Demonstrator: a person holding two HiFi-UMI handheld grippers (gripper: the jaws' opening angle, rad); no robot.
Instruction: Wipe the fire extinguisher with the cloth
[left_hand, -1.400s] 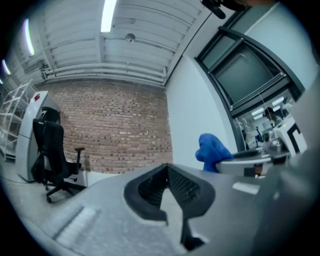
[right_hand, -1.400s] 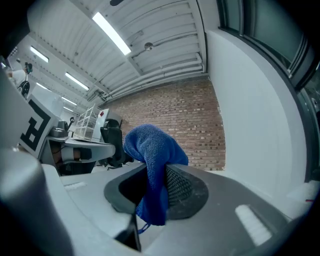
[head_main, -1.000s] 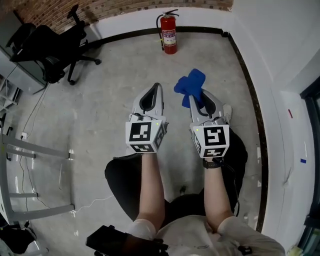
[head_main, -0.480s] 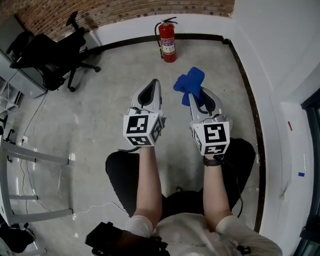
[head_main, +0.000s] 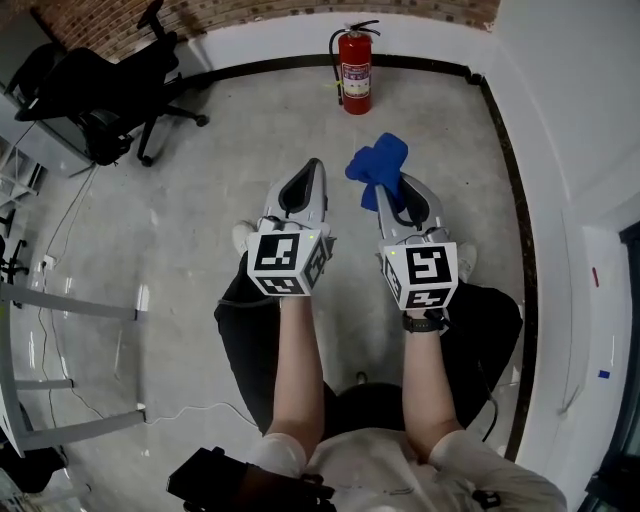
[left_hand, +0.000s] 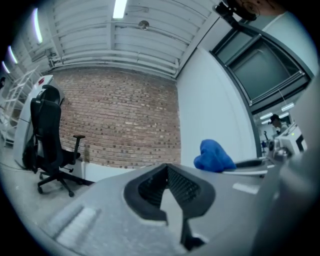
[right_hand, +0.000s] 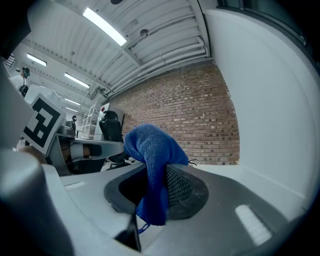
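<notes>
As I look down through the head view, the surface is bare grey concrete floor (head_main: 200, 170), mottled and unmarked. Far left: a black office chair (head_main: 110, 95) on castors stands beside the edge of a desk. Near left: a grey metal frame (head_main: 70, 305) lies low, with a thin white cable (head_main: 60, 225) trailing across the floor beside it. Far wall: red brick (head_main: 250, 12) above a white band, with a black strip (head_main: 270, 68) along its foot.

Left gripper (head_main: 313, 172): jaws together, nothing between them, held over the floor left of centre. Fire extinguisher (head_main: 356, 72): red, upright on the floor against the far wall, well apart from both grippers, slightly right of the left gripper's line. Right gripper (head_main: 384, 195): jaws clamped on the blue cloth (head_main: 378, 163), which bunches above the tips and hangs a little below them. The cloth touches nothing else. Right side: a plain white wall (head_main: 560, 80), the black strip running along its base.
</notes>
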